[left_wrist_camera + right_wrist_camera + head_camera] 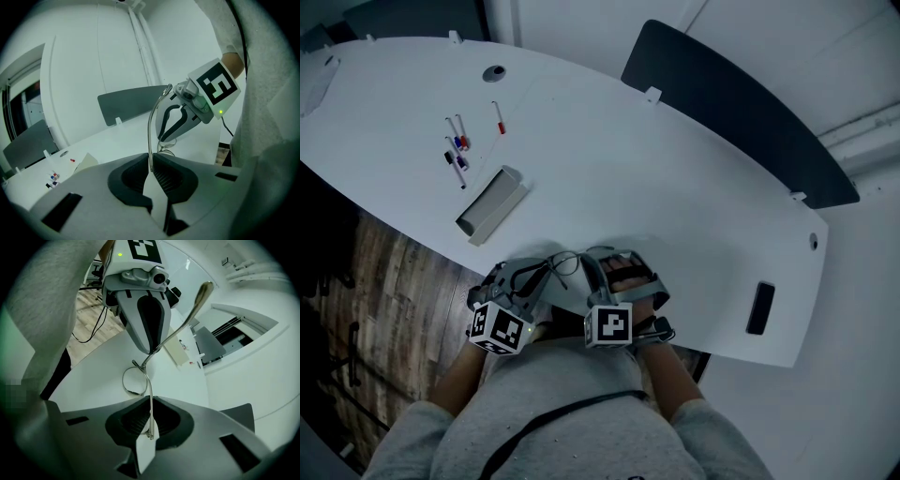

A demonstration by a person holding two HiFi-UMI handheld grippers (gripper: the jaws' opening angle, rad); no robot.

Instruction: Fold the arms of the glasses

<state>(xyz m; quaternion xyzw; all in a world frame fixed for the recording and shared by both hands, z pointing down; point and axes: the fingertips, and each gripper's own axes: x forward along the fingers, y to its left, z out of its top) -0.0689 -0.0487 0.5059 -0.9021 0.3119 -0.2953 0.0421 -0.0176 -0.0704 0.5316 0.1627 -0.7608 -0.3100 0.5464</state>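
Thin metal-framed glasses (565, 265) hang between my two grippers above the white table's (675, 197) near edge. In the left gripper view my left gripper (151, 171) is shut on one arm (151, 126), which rises past the jaws to its flat tip. In the right gripper view my right gripper (151, 425) is shut on another thin wire of the glasses, probably the other arm. A round lens rim (133, 380) hangs just beyond it. The first arm (187, 317) slants up past the left gripper (150, 351). The right gripper (161, 139) faces the left one closely.
A grey open case (492, 202) lies on the table to the left, with several markers (457, 150) behind it. A black flat object (759, 307) sits near the right edge. A dark panel (741, 103) stands beyond the table. Wooden floor (403, 291) shows at the left.
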